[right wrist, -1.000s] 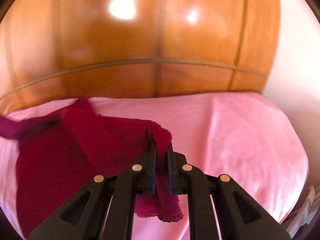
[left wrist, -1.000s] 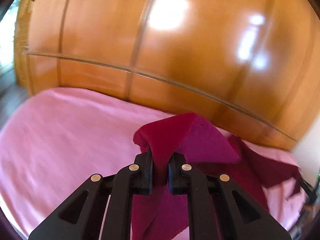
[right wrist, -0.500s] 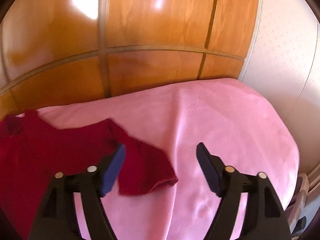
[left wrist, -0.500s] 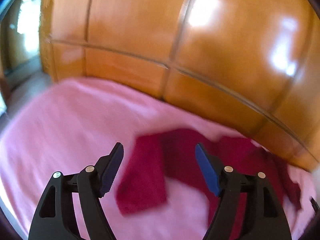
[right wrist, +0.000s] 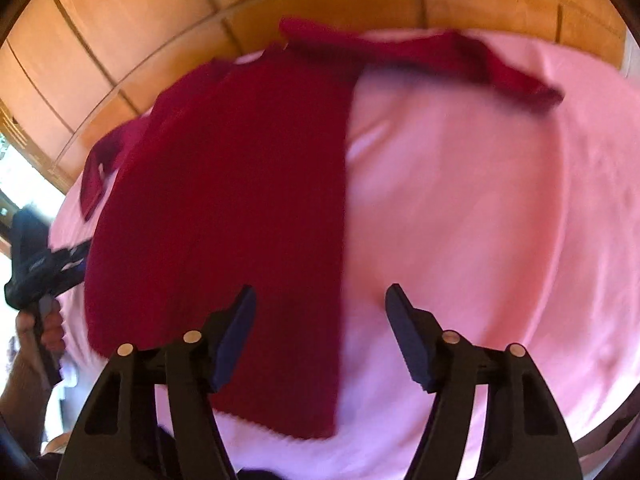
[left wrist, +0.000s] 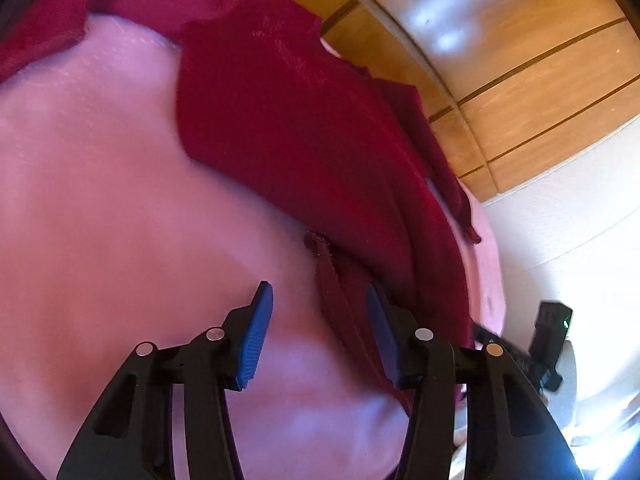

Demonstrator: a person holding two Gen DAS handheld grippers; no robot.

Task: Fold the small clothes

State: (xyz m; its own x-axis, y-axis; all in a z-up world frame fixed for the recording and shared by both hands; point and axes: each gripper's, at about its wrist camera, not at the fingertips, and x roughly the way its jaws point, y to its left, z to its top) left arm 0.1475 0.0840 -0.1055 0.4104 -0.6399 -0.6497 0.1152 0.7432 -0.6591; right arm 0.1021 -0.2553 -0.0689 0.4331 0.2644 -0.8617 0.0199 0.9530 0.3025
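A dark red knit garment (left wrist: 300, 128) lies spread flat on the pink bed sheet (left wrist: 100, 220). My left gripper (left wrist: 320, 306) hovers low over the garment's bottom corner. Its blue-padded jaws are closing; the ribbed hem lies between them near the right pad, not pressed. In the right wrist view the garment (right wrist: 224, 200) has one sleeve (right wrist: 500, 68) stretched to the upper right. My right gripper (right wrist: 320, 300) stands over the garment's straight right edge, jaws closing, with cloth and the sheet (right wrist: 460, 200) below the gap and nothing pinched.
A glossy wooden panel (left wrist: 500, 40) rises behind the bed, with a white wall (left wrist: 560, 220) to its right. The right wrist view shows the same wooden panel (right wrist: 140, 20). A hand (right wrist: 24, 344) holds the left gripper's handle (right wrist: 32, 264) at that view's left edge.
Both grippers let go of the lifted garment and opened wide. The garment dropped flat onto the sheet. Both grippers then swung down and closer, over its near end.
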